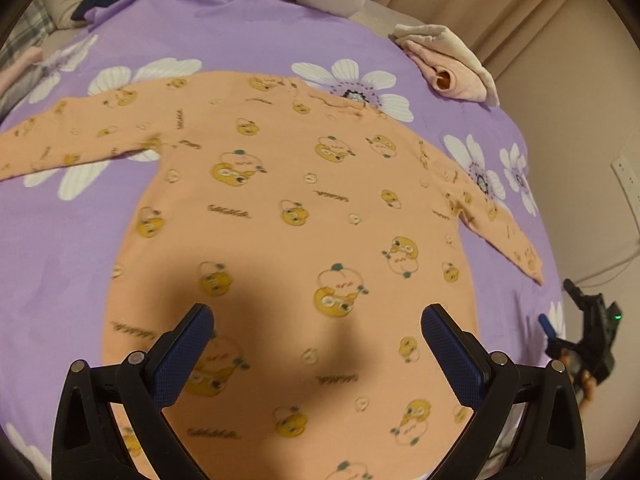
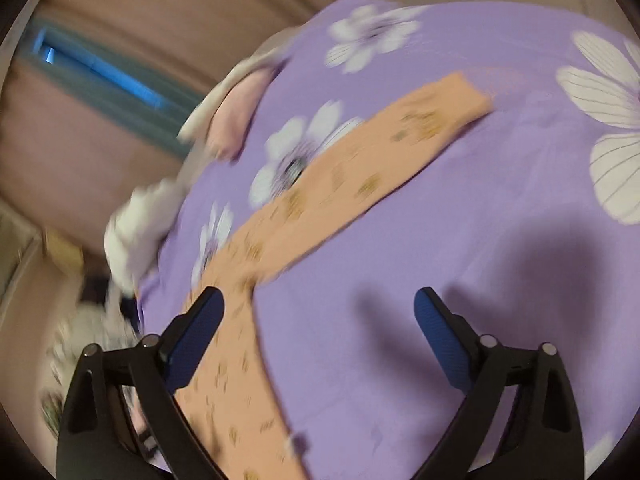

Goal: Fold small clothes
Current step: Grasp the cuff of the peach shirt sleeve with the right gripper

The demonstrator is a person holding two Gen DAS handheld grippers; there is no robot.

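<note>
a: where is the orange shirt (image 1: 288, 208) found?
b: it is laid flat on the purple flowered bedsheet (image 1: 60, 248), both sleeves spread out to the sides.

a: how are the jaws of the left gripper (image 1: 316, 320) held?
b: they are spread wide above the lower body of the shirt; nothing is pinched.

a: and the right gripper (image 2: 318, 304)?
b: its jaws are also spread and empty, seen over the sheet beside one sleeve (image 2: 360, 152). folded pink clothes (image 1: 452, 68) are seen near the bed's edge.

No legible text. The orange shirt (image 1: 280, 200) carries small repeated dark script marks between its cartoon prints, mid frame in left wrist view, too blurred to read. No labels, brands or numbers.
</note>
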